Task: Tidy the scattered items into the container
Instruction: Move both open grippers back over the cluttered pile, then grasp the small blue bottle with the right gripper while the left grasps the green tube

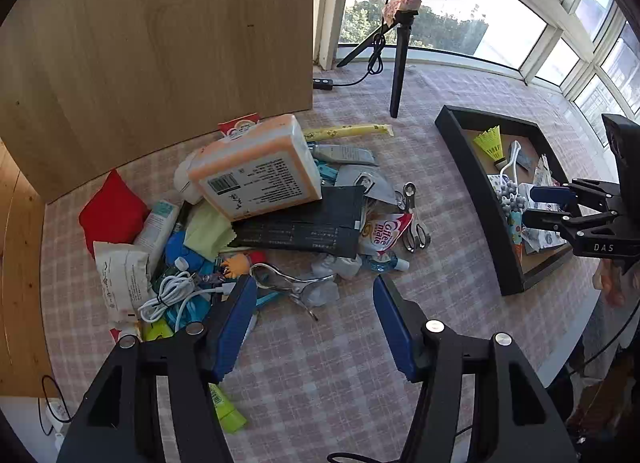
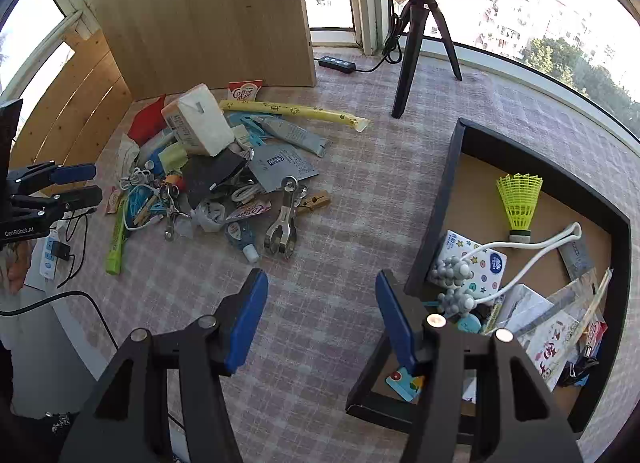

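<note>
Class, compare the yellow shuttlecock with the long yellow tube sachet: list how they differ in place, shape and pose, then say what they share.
1. Place: the yellow shuttlecock lies inside the black tray; the long yellow tube sachet lies on the checked tablecloth at the far edge of the pile.
2. Shape: the shuttlecock is a short flared mesh cone; the sachet is a long thin strip.
3. Pose: the shuttlecock's skirt points away from the camera; the sachet stretches sideways.
Both are yellow.

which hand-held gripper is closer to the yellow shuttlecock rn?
Right. The right hand-held gripper sits open at the black tray's near edge, the yellow shuttlecock just ahead inside. The left hand-held gripper is open over the clutter pile, across the table.
</note>
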### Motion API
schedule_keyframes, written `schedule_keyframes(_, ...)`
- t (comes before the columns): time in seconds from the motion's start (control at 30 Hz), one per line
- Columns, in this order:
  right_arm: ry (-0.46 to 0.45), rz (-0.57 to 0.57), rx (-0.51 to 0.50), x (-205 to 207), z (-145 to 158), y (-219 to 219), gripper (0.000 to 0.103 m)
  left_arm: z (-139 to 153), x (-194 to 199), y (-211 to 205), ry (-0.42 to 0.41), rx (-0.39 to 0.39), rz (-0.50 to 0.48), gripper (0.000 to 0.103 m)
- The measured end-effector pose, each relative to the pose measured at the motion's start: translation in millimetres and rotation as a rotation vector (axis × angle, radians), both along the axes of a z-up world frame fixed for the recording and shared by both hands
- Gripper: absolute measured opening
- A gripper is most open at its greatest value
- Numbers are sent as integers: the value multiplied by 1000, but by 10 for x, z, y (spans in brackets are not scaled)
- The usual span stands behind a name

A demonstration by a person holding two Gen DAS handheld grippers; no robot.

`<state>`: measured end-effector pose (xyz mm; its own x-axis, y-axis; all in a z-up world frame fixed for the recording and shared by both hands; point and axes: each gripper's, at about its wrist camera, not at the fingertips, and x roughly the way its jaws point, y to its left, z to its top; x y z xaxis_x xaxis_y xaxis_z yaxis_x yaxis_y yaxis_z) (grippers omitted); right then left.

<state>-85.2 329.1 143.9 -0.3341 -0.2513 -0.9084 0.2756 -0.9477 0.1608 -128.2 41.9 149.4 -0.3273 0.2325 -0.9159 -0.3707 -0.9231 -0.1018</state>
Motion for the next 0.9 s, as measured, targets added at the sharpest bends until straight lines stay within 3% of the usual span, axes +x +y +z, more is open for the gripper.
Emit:
schedule_keyframes(0.17,-20,76,7,40,-147,-389,55,-208,228,-732,-32,0,147,57)
schedule_keyframes(0.3,-41,113,11,30,-279,-590,55,-498,420,-1041,-97,9,225,57)
schedule_keyframes(0.57,-68,190,40,-56,-534,-929,48,-872,566,-1164,-143,29,301,57)
schedule_keyframes(0.9,-112,229,69,-269,-819,-1181,45,-1152,399,-1243,-199,34,353,57)
